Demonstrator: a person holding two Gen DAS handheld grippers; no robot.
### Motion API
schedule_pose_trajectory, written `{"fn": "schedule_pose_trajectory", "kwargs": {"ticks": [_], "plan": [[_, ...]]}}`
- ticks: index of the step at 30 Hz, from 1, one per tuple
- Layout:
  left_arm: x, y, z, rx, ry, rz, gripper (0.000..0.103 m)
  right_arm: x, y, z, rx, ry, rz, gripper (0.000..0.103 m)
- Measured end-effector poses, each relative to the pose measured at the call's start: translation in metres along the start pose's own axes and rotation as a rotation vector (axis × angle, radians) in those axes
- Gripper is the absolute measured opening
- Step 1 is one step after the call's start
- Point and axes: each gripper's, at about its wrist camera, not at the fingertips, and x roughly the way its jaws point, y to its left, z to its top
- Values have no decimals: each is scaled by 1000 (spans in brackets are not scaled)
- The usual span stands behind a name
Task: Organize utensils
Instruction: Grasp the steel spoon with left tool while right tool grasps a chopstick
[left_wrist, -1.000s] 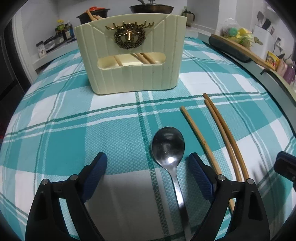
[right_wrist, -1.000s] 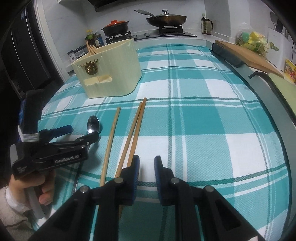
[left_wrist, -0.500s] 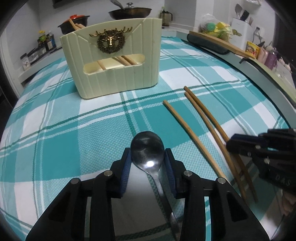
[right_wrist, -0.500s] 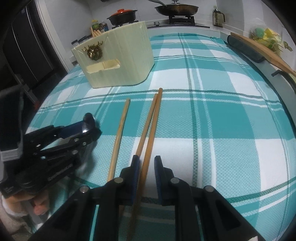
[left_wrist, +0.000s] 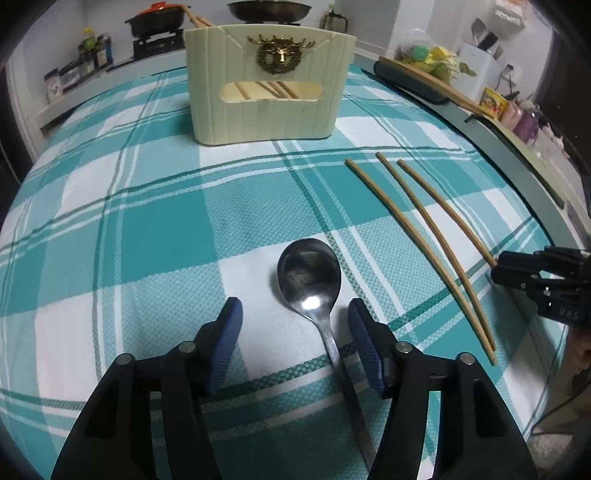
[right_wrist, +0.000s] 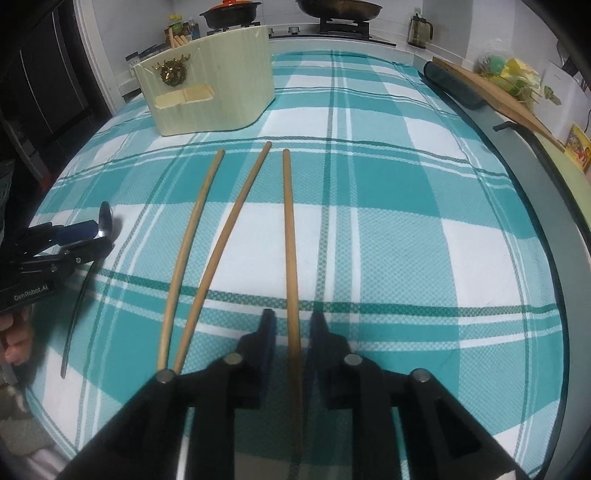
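A steel spoon (left_wrist: 308, 280) lies on the checked cloth, its handle running back between my left gripper's (left_wrist: 295, 334) blue pads (left_wrist: 364, 343). Those jaws are opening and neither pad touches the spoon. Three wooden chopsticks lie to its right. The rightmost chopstick (right_wrist: 290, 240) runs between the fingers of my right gripper (right_wrist: 293, 323), whose jaws are opening, with a small gap on each side. The other two chopsticks (right_wrist: 210, 251) lie just left of it. A cream utensil holder (left_wrist: 266, 99) with a gold stag badge stands at the back, with chopsticks inside.
The right gripper (left_wrist: 524, 277) shows at the left wrist view's right edge; the left gripper (right_wrist: 70, 243) and a hand (right_wrist: 13, 332) sit at the other view's left edge. A cutting board (right_wrist: 491, 92) lies past the table's right rim. Pots stand on a stove behind.
My left jaws closed around the spoon's bowl, then spread again and drew back toward its handle. My right jaws widened, and the rightmost chopstick now lies apart from its neighbour.
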Motion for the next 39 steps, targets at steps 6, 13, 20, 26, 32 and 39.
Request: {"fn": "schedule_pose_trajectory", "kwargs": {"ticks": [6,13,20,26,32,39], "plan": [[5,-6,2,-87,-20,58,72,1,3,7,-29,-1,11,34],[14,-11,10,-105,-20,129,69,20,8,36,-97,19,14,34],[15,-12,11,-90,-24,149,58,46,14,76,-157,46,13,34],[15,-10,15,-83,-43,113,37,65,19,112,-173,47,10,7],[-4,-4,22,-85,-97,62,36,53,8,112,-79,1,47,7],[-58,-2,33,-83,-221,9,36,-35,1,100,16,-211,124,7]]}}
